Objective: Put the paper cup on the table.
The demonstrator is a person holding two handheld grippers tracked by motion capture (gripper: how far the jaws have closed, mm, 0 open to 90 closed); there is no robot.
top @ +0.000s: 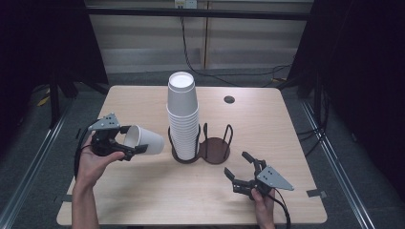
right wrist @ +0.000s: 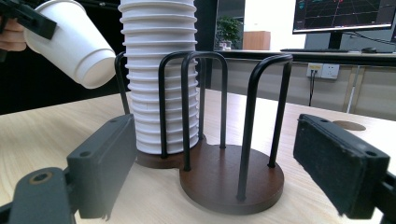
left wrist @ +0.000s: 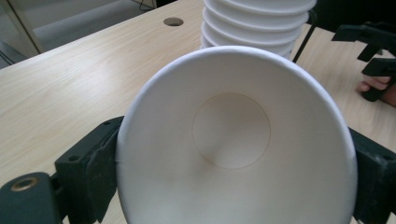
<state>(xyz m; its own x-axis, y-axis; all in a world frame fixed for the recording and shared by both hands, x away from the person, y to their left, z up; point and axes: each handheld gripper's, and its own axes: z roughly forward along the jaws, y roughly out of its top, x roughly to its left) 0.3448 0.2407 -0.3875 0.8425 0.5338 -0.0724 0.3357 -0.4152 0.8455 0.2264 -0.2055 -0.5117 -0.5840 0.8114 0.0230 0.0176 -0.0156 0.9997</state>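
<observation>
1. The left gripper (top: 125,145) is held by the person's left hand (top: 90,162) above the table (top: 143,191), at the left of the high view. A single white paper cup (top: 143,140) is clamped between its jaws near the rim; the cup is carried on its side, clear of the tabletop, with its mouth turned back toward the gripper.
2. In the left gripper view the cup's open mouth (left wrist: 233,140) is seen between the 2 black jaws, which are pressed against the rim on either side.
3. Just beyond the cup's base a tall stack of white cups (top: 182,117) is seen, standing upright in one ring of a dark 2-ring cup holder (top: 203,148). The carried cup is near the stack but apart from it.
4. The holder's other ring (right wrist: 233,177) is seen directly ahead of the right gripper's jaws.
5. The right gripper (top: 240,168) is held low over the table by the right hand (top: 262,202), near the holder; its jaws are spread wide, with nothing gripped.
</observation>
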